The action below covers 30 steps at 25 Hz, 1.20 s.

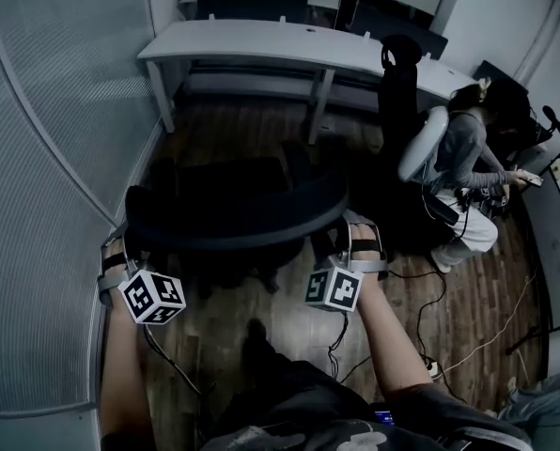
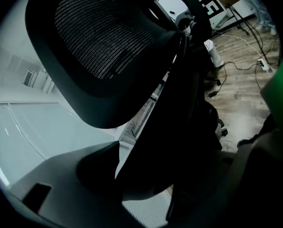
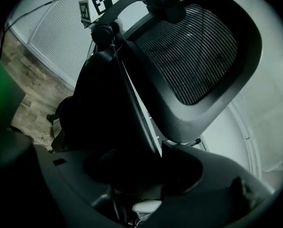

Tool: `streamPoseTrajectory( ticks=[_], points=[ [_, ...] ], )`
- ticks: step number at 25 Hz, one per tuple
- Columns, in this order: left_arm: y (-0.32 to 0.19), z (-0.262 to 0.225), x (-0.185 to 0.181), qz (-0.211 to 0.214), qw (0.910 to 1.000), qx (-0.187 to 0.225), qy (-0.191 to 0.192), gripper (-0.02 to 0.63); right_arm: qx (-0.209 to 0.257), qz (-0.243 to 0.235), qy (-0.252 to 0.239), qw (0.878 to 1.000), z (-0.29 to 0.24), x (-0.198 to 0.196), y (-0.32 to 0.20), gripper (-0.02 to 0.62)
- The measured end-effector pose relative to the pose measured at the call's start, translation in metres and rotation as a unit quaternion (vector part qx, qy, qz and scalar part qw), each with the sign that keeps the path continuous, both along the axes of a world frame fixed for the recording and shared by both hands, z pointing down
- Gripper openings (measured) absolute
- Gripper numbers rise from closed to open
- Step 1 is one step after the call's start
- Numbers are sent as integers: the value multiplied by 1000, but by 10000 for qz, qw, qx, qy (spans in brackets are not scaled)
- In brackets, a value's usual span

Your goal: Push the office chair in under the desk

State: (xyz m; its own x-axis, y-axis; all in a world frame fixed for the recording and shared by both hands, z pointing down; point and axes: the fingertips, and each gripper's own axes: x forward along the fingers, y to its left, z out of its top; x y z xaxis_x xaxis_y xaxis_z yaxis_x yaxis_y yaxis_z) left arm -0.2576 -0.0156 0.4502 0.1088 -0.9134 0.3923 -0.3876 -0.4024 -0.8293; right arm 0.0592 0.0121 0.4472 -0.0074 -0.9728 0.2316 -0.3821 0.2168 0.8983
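Two-handed, grips the office chair (image 1: 233, 209) from behind. Closes the left gripper (image 1: 120, 250) on the left end of the chair's curved back rim and the right gripper (image 1: 357, 238) on the right end, each with the dark edge of the backrest pinched between its jaws. Carries one marker cube (image 1: 153, 296) just behind the chair's left corner and another (image 1: 334, 287) just behind its right corner.

Looks up past the chair's mesh headrest (image 2: 103, 37) in the left gripper view, and past the same mesh from the other side in the right gripper view.

Stands directly behind the chair on the wooden floor (image 1: 477, 299). Faces the white desk (image 1: 261, 40) beyond the chair, well apart from it, with bare floor between and the chair's seat wholly out from under the desktop.

Shares the room with a seated person (image 1: 463, 153) to the chair's right, on a second chair (image 1: 421, 144) with a pale backrest. Shows cables (image 1: 430, 318) trailing over the floor to the right of the chair, and a ribbed grey wall panel (image 1: 45, 111) close at the chair's left.
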Motion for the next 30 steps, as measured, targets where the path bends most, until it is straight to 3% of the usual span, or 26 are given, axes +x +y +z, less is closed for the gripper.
streamPoseTrajectory(
  ticks=[5, 17, 30],
  points=[
    [-53, -1, -3, 217, 9995, 174, 126, 299, -46, 116, 62, 9999, -1, -5, -43, 255],
    [-179, -3, 27, 471, 9988, 136, 94, 287, -109, 350, 62, 9993, -4, 23, -155, 255],
    [-266, 0, 48, 525, 9984, 168, 91, 285, -227, 451, 120, 9987, 1, 46, -242, 253]
  ],
)
